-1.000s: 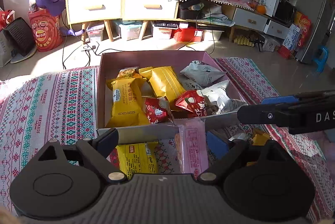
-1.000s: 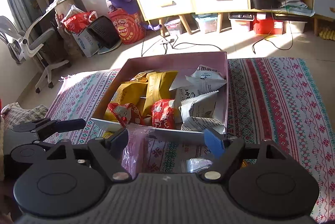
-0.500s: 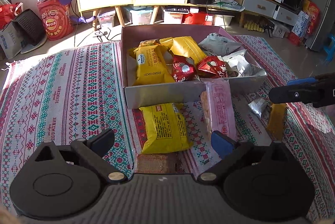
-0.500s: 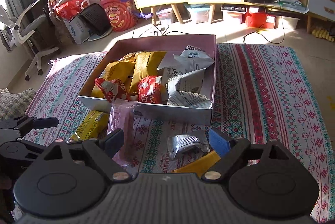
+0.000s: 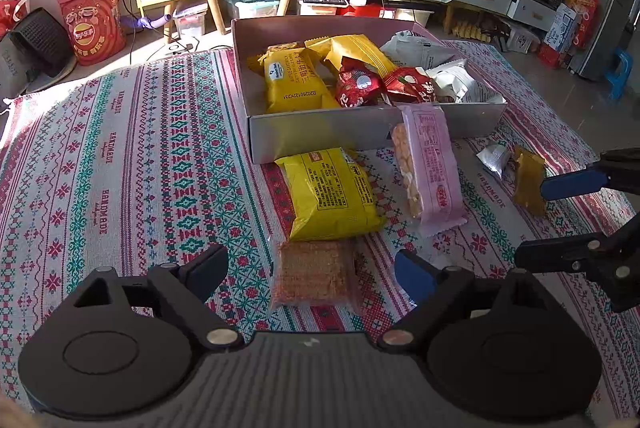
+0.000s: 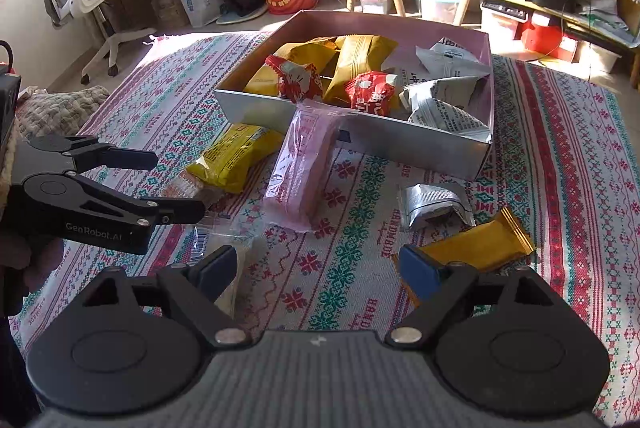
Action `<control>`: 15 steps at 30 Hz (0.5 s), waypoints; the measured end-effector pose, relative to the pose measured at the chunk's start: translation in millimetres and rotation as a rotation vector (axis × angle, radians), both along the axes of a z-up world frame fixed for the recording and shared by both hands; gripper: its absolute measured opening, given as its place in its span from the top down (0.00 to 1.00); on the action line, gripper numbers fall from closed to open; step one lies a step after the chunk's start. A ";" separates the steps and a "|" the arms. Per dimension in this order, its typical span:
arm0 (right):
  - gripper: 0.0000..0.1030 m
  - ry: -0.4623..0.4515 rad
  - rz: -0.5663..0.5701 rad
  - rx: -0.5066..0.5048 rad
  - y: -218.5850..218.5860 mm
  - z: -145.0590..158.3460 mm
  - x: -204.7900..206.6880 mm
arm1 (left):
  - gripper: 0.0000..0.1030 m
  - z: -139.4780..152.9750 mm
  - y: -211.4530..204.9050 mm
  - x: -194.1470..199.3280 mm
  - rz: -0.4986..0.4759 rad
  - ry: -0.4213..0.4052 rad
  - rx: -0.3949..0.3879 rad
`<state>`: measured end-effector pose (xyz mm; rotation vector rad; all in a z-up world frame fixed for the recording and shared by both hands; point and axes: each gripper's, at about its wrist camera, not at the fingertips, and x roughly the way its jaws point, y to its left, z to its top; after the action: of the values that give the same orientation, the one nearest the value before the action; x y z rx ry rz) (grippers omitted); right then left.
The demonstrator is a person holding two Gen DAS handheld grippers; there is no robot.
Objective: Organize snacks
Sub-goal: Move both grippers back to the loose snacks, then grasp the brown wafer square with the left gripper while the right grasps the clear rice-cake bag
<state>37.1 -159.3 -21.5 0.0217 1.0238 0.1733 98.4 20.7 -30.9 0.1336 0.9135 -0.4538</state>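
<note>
Ahead of both claws stood the open snack box (image 5: 360,132), a pink biscuit pack (image 5: 430,164) leaning on its near wall. The left claw (image 5: 312,270), its jaws just narrowed but wide, straddled a wafer pack (image 5: 310,278); the right claw (image 6: 316,268) gaped, empty. Both had pulled back from the box since earlier.

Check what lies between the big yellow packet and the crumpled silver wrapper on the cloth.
The long pink biscuit pack, leaning on the box's front wall; clearest in right wrist view.
</note>
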 end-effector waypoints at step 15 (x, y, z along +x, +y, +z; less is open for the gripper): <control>0.25 0.082 0.161 0.027 53.6 -16.9 -14.9 | 0.51 -5.7 -1.7 1.4 -0.020 0.032 0.046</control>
<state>22.2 -105.6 -38.4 -0.0297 1.1053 0.3350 99.8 19.0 -36.7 0.1779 0.9546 -0.4547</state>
